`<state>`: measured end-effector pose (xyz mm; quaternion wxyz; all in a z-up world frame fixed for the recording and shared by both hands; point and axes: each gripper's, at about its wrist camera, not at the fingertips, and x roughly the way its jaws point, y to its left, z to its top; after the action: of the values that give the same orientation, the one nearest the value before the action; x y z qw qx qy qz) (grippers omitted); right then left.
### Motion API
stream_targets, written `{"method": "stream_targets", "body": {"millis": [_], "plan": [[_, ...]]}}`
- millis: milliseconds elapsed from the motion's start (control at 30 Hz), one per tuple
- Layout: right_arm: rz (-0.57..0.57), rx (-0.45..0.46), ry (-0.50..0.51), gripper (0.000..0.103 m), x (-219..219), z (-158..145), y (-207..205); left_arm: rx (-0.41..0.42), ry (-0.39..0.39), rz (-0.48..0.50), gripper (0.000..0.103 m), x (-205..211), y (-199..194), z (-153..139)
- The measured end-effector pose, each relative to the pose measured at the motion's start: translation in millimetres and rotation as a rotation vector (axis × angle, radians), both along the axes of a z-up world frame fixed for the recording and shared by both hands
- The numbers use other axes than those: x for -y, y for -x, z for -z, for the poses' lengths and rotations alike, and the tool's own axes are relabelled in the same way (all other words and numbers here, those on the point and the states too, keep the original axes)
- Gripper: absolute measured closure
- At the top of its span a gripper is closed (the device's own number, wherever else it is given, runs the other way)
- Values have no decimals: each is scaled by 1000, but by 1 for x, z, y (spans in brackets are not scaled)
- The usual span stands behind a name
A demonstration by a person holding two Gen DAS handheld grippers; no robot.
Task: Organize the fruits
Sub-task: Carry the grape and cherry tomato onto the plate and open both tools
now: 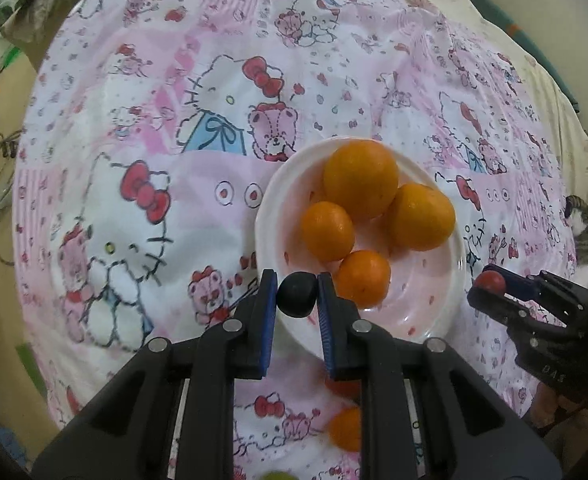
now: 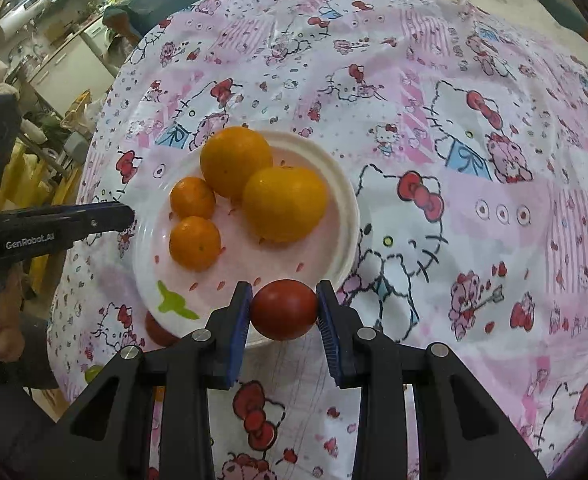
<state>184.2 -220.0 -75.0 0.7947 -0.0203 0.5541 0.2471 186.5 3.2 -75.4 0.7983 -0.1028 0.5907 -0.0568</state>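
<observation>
We hold a fruit in each claw above the patterned cloth on the tabletop [image 1: 105,92]. The left claw [image 1: 297,295] is clenched on a small dark round fruit [image 1: 297,294], low in the middle of the left wrist view, over the near-left rim of the white plate [image 1: 267,208]. The right claw [image 2: 283,309] grips a red tomato-like fruit [image 2: 283,309] at the lower middle of the right wrist view, over the plate's near rim. Four oranges already sit on the plate: the two large ones [image 1: 361,178] and [image 1: 421,216] touch each other toward the upper part, the two small ones [image 1: 327,230] and [image 1: 364,278] lie below and left of them. The bare part of the plate lies just ahead of both claws, toward the lower right of the dish in the left view, so we judge each fruit needs only a short move forward and down. Both fruits are near round, with no clear long axis. Either hand looks about equally near; the right one has more open floor ahead. A stray orange [image 1: 346,428] and a red fruit [image 2: 157,328] lie on the cloth beside the plate.
</observation>
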Motion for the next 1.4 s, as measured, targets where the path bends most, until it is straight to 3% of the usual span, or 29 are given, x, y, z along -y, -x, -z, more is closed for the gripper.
{"method": "stream_targets", "body": {"millis": [200,467,1000,1067,1133,1400], "plan": [[-26,-23,-2,68,-11,9,-7,-11,21,14,86,9,-5,5],[-24,-63,-17,68,-19,21,-9,-26,105,-40,86,2,-7,7],[-49,-83,-28,67,-26,26,-5,-61,110,-58,85,2,-8,17],[-59,-75,-26,60,-28,25,-4,-57,107,-54,81,2,-9,17],[-61,-69,-30,38,-29,24,-3,-48,98,-65,60,2,-8,16],[-41,-87,-36,38,-20,20,-7,-5,66,-89,58,-6,-8,3]]}}
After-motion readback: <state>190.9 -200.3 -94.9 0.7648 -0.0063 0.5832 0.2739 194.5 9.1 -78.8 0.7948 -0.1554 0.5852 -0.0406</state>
